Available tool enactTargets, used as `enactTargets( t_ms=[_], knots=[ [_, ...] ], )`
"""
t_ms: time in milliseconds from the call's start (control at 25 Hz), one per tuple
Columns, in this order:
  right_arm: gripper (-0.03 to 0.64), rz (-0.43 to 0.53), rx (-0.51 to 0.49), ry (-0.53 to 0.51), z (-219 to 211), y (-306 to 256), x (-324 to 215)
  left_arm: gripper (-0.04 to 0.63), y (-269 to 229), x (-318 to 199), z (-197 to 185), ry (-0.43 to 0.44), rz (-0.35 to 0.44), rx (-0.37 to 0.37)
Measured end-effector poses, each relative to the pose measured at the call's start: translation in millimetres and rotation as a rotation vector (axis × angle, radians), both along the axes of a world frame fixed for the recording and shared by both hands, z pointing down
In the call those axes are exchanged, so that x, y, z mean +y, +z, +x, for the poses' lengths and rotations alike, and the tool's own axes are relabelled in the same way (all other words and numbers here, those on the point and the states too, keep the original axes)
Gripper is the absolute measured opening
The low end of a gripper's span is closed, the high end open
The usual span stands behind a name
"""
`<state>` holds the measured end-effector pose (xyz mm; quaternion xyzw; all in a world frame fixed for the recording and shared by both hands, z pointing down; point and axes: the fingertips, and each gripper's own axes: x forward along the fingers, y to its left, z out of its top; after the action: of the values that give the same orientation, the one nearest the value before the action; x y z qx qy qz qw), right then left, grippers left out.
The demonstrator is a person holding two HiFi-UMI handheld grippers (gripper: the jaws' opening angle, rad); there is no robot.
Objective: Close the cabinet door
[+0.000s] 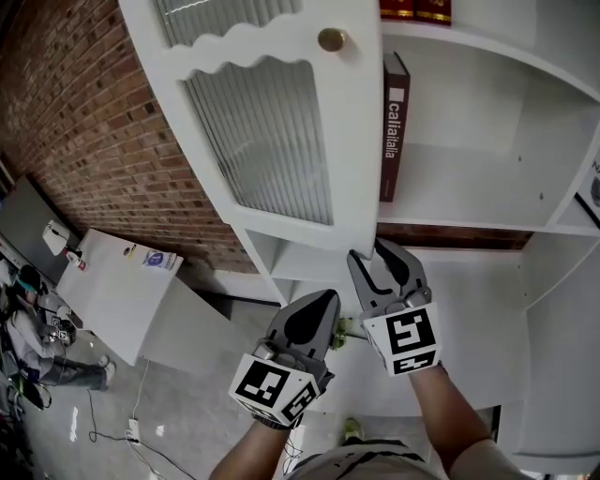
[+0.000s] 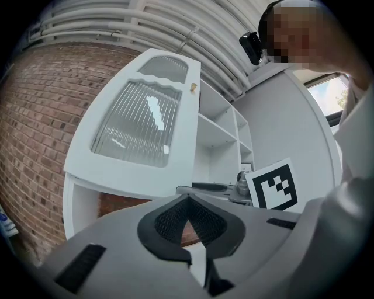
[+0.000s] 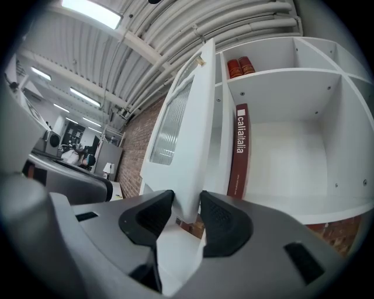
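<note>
The white cabinet door (image 1: 281, 141) with a ribbed glass panel and a brass knob (image 1: 332, 39) stands swung out from the white shelf cabinet (image 1: 469, 216). My right gripper (image 1: 375, 255) is at the door's lower corner. In the right gripper view the door's (image 3: 193, 134) edge sits between the jaws of that gripper (image 3: 186, 201), which stand open with the pads close beside it. My left gripper (image 1: 325, 298) hangs just left of and below it, apart from the door. Its jaws (image 2: 188, 201) are shut on nothing, and the door (image 2: 146, 134) rises ahead of them.
A dark red book (image 1: 392, 127) stands at the left of the open shelf, with red books (image 1: 415, 9) on the shelf above. A brick wall (image 1: 94, 122) runs behind the door. On the floor at lower left stands a white box-like unit (image 1: 112, 291).
</note>
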<state>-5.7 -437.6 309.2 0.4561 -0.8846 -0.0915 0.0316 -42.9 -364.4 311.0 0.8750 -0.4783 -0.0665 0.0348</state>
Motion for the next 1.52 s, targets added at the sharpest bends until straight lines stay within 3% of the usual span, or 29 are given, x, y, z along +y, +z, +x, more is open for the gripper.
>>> enactTargets(
  t_ms=[880,1520],
  knots=[
    [0.169,0.056,0.097,0.101,11,-2,-54,0.011,5,-44,7,-0.011,-0.001,-0.003],
    [0.169,0.066,0.112,0.120,12,-4,-56,0.011,9,-37,-3,-0.033,-0.016,0.005]
  ],
)
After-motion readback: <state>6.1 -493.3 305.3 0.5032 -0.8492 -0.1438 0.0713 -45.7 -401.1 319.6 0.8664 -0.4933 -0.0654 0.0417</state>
